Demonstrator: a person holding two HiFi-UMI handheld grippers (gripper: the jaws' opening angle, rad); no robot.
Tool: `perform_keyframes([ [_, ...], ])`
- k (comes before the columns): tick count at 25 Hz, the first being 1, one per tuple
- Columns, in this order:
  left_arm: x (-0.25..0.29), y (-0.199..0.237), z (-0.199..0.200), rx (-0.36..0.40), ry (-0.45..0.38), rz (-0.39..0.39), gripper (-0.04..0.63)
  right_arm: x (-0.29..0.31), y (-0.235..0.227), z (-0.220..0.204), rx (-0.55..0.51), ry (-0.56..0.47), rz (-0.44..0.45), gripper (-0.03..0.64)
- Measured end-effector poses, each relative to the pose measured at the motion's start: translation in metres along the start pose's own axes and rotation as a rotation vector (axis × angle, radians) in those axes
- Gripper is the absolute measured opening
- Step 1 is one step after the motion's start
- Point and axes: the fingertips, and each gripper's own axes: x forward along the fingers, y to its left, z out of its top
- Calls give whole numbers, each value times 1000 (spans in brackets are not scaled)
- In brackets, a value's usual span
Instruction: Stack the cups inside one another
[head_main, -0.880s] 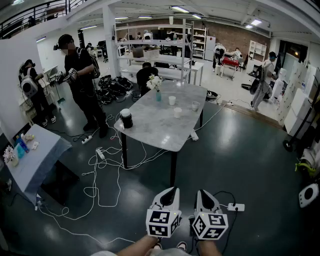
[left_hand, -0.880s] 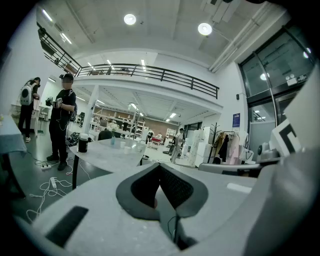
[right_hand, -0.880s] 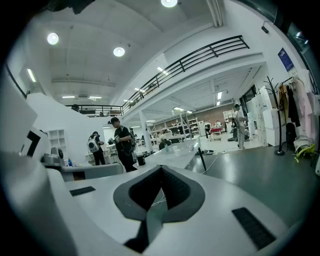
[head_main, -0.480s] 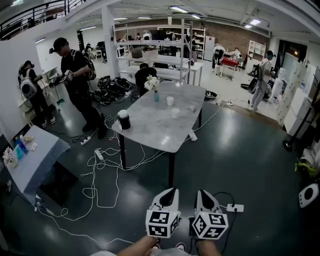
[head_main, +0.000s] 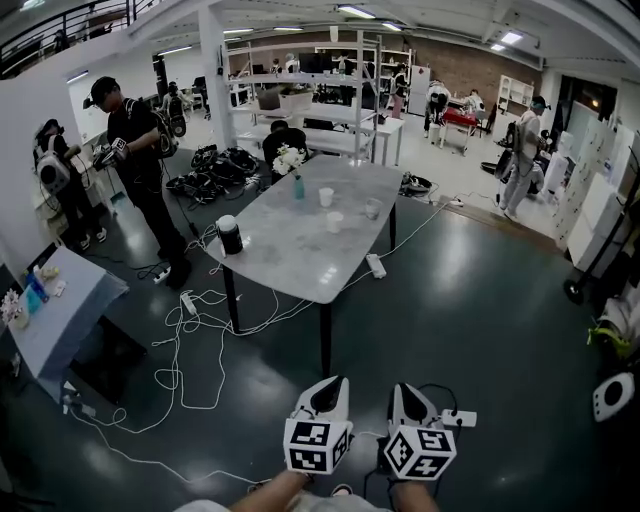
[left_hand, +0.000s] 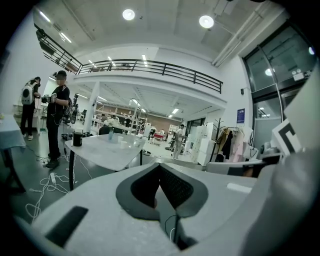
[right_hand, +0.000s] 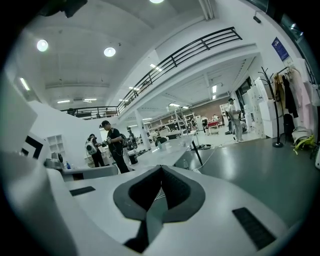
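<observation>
Both grippers low, well apart from the table (head_main: 290, 255) and on its near side, above dark floor. Left gripper (head_main: 334, 383): fingers pressed together, nothing between them. Right gripper (head_main: 402, 390): fingers together as well, empty. On each cube black-and-white square markers (head_main: 313, 446), pattern only, no letters. Holding arms cut off by the lower edge of the head view.

Three cups on the far half of the table, all upright, each apart from the others, none inside another: far cup (head_main: 326, 197) close to the far end, middle cup (head_main: 334, 222) nearer the table's centre, right cup (head_main: 373, 208) toward the table's right edge. No print to be made out on them at this size.

Vase (head_main: 297, 186) with white flowers at the far left of the table, near the far cup. Black jar (head_main: 230, 235) with a pale top at the table's left corner; any label too small to tell.

Blue sign (right_hand: 280, 48) high on the wall, right of the table in the right gripper view; white writing on it, too small to read.

White cables (head_main: 200, 340) on the floor under and left of the table, partly hidden by its top. Person (head_main: 135, 150) standing left of the table. In the left gripper view the cups are only small pale spots on the table, hard to separate.
</observation>
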Motion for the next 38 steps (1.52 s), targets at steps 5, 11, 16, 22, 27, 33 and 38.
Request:
perform_keyframes([
  [5,18,-19,-3,4,7,21,-5,1,-28,3,-1,18,19,8],
  [11,34,-26,-10,9,19,29,-5,13,-53,3,8,35,8,8],
  [16,54,-25,-8,-12,19,32,-5,29,-68,7,-10,40,2,8],
  [22,97,-13,5,-26,3,36,-5,63,-90,15,-23,61,-10,8],
  [27,146,2,28,-19,-21,29,-5,109,-102,40,-22,52,-6,8],
  [33,202,26,55,2,-28,10,-5,177,-102,73,-42,24,1,8],
  [38,246,49,67,13,-18,5,-5,227,-110,79,-38,51,-7,8],
])
